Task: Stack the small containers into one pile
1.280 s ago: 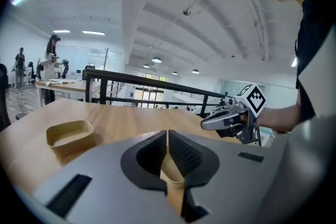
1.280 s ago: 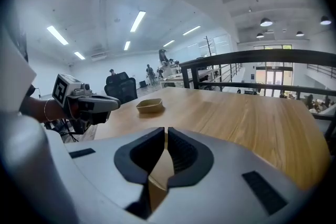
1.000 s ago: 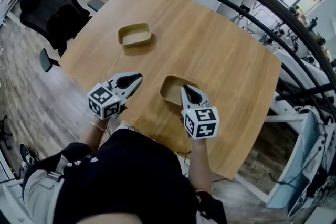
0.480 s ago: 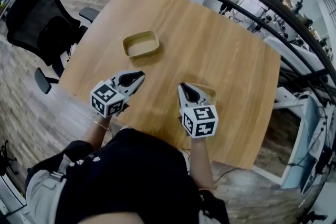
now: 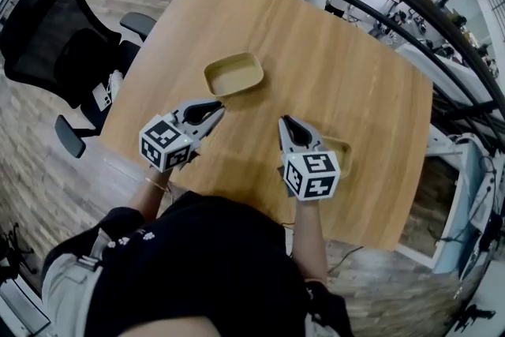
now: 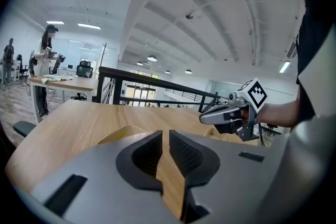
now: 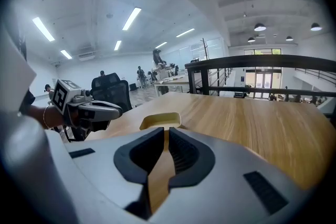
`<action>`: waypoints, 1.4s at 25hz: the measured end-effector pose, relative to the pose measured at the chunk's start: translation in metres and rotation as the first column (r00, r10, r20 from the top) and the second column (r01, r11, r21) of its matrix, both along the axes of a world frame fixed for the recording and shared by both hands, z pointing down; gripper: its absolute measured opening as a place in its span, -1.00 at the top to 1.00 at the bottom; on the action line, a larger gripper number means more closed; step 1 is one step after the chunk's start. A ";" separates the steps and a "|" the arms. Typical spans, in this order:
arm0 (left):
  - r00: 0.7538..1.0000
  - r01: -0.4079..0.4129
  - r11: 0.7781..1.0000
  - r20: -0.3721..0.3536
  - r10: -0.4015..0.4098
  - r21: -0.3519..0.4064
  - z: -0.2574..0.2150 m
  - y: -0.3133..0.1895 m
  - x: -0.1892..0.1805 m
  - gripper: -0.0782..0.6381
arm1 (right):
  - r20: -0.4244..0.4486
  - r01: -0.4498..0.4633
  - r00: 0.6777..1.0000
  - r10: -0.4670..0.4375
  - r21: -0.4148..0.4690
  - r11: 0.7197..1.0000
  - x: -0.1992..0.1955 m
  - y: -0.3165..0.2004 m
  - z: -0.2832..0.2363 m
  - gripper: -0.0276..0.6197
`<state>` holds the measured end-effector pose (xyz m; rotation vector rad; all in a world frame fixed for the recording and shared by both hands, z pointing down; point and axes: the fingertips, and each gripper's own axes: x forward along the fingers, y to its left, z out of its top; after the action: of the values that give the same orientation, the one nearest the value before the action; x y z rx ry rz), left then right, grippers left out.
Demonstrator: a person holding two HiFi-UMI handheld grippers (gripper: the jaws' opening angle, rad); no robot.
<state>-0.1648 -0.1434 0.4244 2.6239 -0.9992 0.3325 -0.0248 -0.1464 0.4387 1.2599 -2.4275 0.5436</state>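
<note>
Small containers (image 5: 233, 75), shallow rounded rectangles, woodgrain table (image 5: 355, 75)

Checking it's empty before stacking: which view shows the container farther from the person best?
The head view: it looks down into the far container, whole and empty. The right gripper view shows only its near wall and rim; the left gripper view, just a tan edge behind the left tool.

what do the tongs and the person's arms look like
The left tongs and right tongs are light grey shells with black ridged pads, tapering to a point. Each carries a white cube with black square markers. The person wears a black top.
</note>
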 end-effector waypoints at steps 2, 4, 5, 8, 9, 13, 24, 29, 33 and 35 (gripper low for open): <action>1.000 -0.005 1.000 0.023 0.005 -0.003 0.004 -0.009 -0.014 0.70 | 0.010 -0.011 1.000 0.011 0.002 1.000 -0.010 -0.009 -0.001 0.81; 0.999 -0.014 1.000 0.045 0.014 -0.003 0.006 -0.019 -0.025 0.70 | 0.013 -0.014 1.000 0.014 0.000 1.000 -0.021 -0.017 0.001 0.81; 0.999 -0.018 1.000 0.050 0.018 -0.002 0.007 -0.024 -0.029 0.70 | 0.011 -0.015 1.000 0.015 -0.004 1.000 -0.025 -0.022 0.002 0.81; 0.998 -0.025 1.000 0.064 0.024 0.008 0.009 -0.039 -0.040 0.70 | 0.001 -0.019 1.000 0.019 -0.018 1.000 -0.036 -0.035 0.007 0.81; 0.997 -0.026 1.000 0.072 0.025 0.010 0.011 -0.043 -0.044 0.70 | -0.004 -0.019 1.000 0.019 -0.024 1.000 -0.040 -0.040 0.009 0.81; 0.995 -0.019 1.000 0.098 0.020 -0.011 0.026 -0.056 -0.060 0.70 | -0.020 -0.022 1.000 0.021 -0.055 0.998 -0.053 -0.054 0.017 0.81; 0.991 -0.001 0.996 0.132 0.012 -0.086 0.063 -0.091 -0.074 0.31 | -0.023 -0.067 0.998 0.065 -0.136 0.988 -0.061 -0.090 0.048 0.81; 0.993 0.013 0.991 0.115 0.002 -0.135 0.074 -0.105 -0.071 0.29 | -0.018 -0.094 0.996 0.092 -0.166 0.982 -0.057 -0.105 0.059 0.81; 0.992 0.016 0.986 0.130 0.006 -0.167 0.086 -0.114 -0.071 0.29 | -0.025 -0.110 0.994 0.107 -0.184 0.977 -0.058 -0.117 0.069 0.81; 0.990 0.011 0.983 0.137 0.015 -0.183 0.093 -0.116 -0.072 0.29 | -0.027 -0.110 0.994 0.106 -0.193 0.975 -0.062 -0.120 0.074 0.76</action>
<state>-0.2368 -0.2599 0.5174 2.4633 -0.9588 0.5845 -0.0866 -0.2668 0.5128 1.3122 -2.2393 0.7770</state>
